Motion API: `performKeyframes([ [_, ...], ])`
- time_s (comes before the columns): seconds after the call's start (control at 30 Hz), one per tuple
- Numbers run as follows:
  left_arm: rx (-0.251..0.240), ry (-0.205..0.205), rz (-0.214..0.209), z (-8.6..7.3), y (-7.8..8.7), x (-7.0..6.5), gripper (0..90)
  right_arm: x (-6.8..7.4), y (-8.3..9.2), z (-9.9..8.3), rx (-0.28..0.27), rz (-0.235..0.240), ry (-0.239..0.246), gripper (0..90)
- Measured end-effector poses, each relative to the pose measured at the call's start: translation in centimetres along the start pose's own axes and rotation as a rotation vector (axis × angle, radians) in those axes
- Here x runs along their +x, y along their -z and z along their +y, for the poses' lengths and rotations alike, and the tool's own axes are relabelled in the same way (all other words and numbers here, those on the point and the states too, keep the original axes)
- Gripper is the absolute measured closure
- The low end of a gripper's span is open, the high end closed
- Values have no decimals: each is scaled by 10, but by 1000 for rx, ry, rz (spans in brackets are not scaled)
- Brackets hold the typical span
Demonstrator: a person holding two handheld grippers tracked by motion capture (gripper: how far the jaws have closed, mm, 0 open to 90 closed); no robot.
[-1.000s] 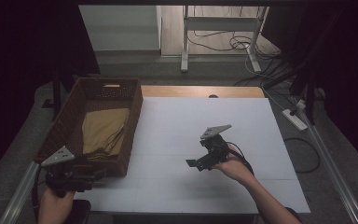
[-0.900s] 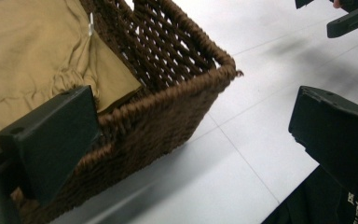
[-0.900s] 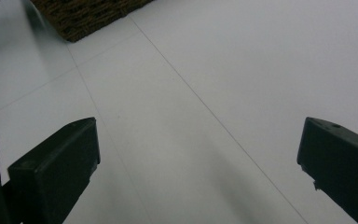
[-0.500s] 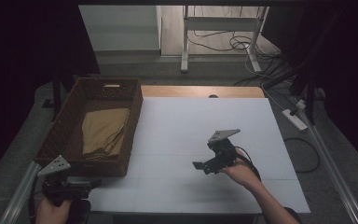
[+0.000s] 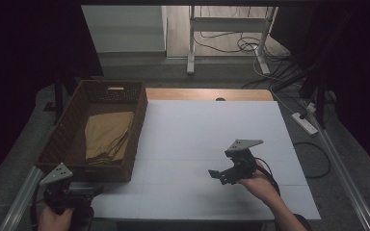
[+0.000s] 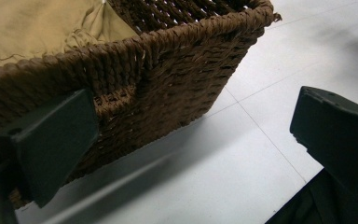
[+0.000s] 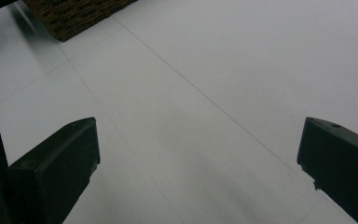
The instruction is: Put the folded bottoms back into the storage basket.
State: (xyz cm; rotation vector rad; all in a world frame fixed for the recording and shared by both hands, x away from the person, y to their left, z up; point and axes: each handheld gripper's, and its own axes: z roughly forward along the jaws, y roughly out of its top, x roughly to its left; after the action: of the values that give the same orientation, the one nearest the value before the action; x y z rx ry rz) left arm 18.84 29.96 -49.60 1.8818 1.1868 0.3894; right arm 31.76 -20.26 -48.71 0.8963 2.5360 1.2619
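Left gripper (image 6: pixel 191 140) beside basket (image 6: pixel 168 70) (tan cloth (image 6: pixel 37 23) inside).

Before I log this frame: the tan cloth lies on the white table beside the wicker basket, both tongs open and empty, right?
Not quite. The tan cloth lies inside the wicker basket, as the high view shows. Both tongs, left and right, are open and empty.

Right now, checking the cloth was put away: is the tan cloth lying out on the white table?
No, the tan cloth lies inside the wicker basket.
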Motion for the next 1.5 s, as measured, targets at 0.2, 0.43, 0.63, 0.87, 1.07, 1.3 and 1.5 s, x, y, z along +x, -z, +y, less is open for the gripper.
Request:
performKeyframes([
  [0.2,7,3,-1,0,-1,0,0,0,16,-11,-12,-28,-15,0],
  [0.43,3,8,-5,0,-1,1,0,-1,34,-28,-13,-70,-55,0],
  [0.63,6,4,0,0,-1,0,0,1,52,-43,-39,-125,-73,0],
  [0.87,4,8,-5,0,-1,1,0,2,70,-57,-65,-176,-101,0],
  [1.07,4,9,-7,0,-1,1,0,1,82,-67,-74,-198,-131,0],
  [1.3,3,10,-9,0,-1,1,0,2,95,-74,-107,-215,-160,0],
  [1.5,2,11,-9,0,-1,1,0,3,104,-79,-106,-248,-161,0],
])
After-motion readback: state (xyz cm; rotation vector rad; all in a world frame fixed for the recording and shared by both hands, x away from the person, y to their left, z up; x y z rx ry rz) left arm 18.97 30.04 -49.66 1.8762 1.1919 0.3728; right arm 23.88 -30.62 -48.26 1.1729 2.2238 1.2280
